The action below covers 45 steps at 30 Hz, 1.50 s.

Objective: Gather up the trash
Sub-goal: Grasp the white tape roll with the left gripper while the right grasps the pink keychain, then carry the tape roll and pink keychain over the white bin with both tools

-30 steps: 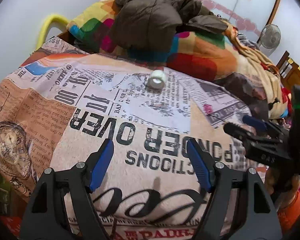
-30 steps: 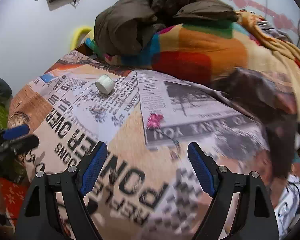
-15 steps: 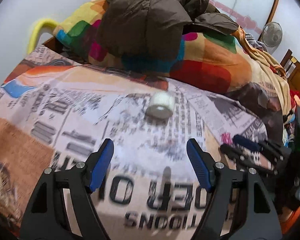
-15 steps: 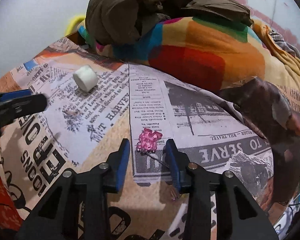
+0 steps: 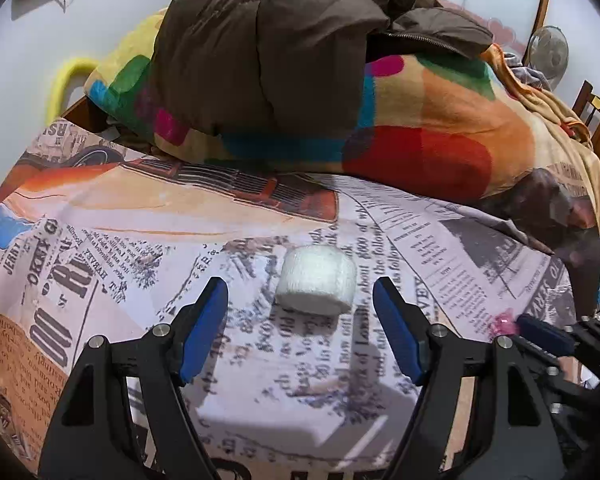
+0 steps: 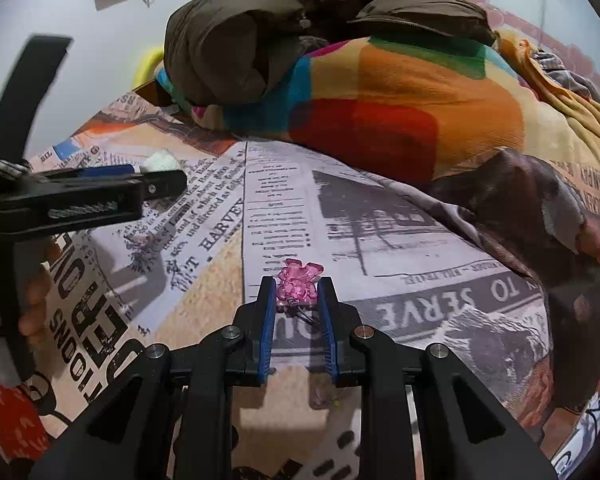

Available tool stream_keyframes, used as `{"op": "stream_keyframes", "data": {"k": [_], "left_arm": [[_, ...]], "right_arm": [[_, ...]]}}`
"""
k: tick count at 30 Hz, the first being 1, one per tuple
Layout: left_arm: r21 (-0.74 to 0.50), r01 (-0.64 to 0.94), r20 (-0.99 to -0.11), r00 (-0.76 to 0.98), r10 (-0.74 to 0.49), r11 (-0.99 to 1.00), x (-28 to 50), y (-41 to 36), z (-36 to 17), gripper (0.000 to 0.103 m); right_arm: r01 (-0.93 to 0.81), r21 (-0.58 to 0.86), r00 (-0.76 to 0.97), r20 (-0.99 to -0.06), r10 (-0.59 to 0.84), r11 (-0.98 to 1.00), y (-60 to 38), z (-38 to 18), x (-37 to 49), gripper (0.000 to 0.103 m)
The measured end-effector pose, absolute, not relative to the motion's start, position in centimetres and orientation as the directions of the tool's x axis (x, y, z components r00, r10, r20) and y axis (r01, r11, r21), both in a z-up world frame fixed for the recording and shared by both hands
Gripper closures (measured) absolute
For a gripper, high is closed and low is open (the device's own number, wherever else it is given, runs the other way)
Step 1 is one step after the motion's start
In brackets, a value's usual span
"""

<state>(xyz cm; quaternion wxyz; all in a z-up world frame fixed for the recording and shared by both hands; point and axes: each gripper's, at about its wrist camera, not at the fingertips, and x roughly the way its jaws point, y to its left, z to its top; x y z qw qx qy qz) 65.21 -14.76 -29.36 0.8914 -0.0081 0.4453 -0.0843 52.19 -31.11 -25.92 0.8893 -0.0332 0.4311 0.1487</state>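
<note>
On a newsprint-patterned bed [image 5: 100,208], the right gripper [image 6: 297,292] is closing its fingers around a small pink trinket [image 6: 298,278], which could slip free, while the left gripper [image 5: 300,304], fingers apart and closing, flanks a white roll [image 5: 317,280] likely to roll away.

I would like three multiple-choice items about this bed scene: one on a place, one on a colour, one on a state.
1. Where does the white roll lie?
A. on the newspaper-print sheet
B. on the brown jacket
C. on the floor

2. What colour is the small flower-shaped piece?
A. green
B. pink
C. yellow

3. What is between the right gripper fingers?
A. the white roll
B. nothing
C. the flower-shaped piece

Key: 1 A, the roll rests on the printed sheet ahead of the left gripper. 2 B, it is clear pink. 3 C, the closing jaws flank it.
</note>
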Motion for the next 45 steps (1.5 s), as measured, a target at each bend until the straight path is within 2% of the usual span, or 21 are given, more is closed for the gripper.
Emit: {"op": "stream_keyframes", "data": {"k": [3, 12, 25, 34, 45], "left_arm": [[-0.079, 0.165, -0.802, 0.576, -0.161, 0.983, 65.4, -15.0, -29.7, 0.065], [-0.099, 0.139, -0.769, 0.617, -0.165, 0.985, 62.7, -14.0, -26.5, 0.066], [-0.040, 0.068, -0.704, 0.707, -0.076, 0.997, 54.1, -9.1, -15.9, 0.066], [-0.047, 0.018, -0.639, 0.768, -0.043, 0.999, 46.6, -3.6, -8.7, 0.066], [-0.072, -0.110, -0.622, 0.782, 0.042, 0.991, 38.0, 5.4, -5.3, 0.066]], "right_arm": [[-0.292, 0.056, 0.596, -0.770, 0.227, 0.955, -31.5, -25.4, 51.8, 0.084], [-0.285, 0.073, 0.619, -0.747, 0.242, 0.956, -32.4, -22.3, 50.5, 0.084], [-0.328, 0.080, 0.677, -0.675, 0.294, 0.941, -29.0, -13.8, 45.9, 0.084], [-0.406, 0.060, 0.704, -0.616, 0.354, 0.912, -24.1, -8.4, 41.9, 0.084], [-0.522, 0.090, 0.668, -0.575, 0.472, 0.848, -16.2, -5.6, 36.6, 0.084]]}}
